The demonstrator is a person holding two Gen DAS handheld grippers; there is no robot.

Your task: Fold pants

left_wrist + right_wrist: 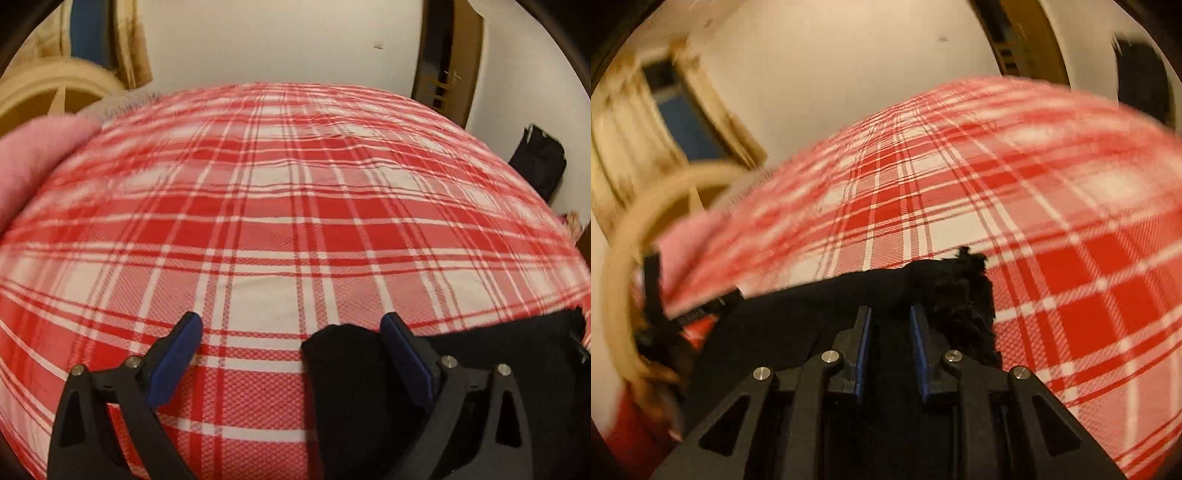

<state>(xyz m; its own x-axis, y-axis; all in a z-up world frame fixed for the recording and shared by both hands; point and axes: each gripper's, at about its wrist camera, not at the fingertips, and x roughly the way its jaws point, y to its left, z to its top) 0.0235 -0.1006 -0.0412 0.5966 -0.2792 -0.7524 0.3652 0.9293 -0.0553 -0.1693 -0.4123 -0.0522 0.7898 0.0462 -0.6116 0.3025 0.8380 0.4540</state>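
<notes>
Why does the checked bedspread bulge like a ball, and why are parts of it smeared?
Left wrist view: the fisheye lens bows the flat plaid bedspread; its left edge is streaked. Right wrist view: heavier motion blur, while the right gripper and black pants stay sharp.

Before me a bed point(295, 221) under a red-and-white plaid sheet fills the room's middle. Behind it rises a plain cream wall point(280, 40), a tan curtain point(129, 48) at its left, a dark wooden doorway point(450, 55) at right, lit warm.
</notes>
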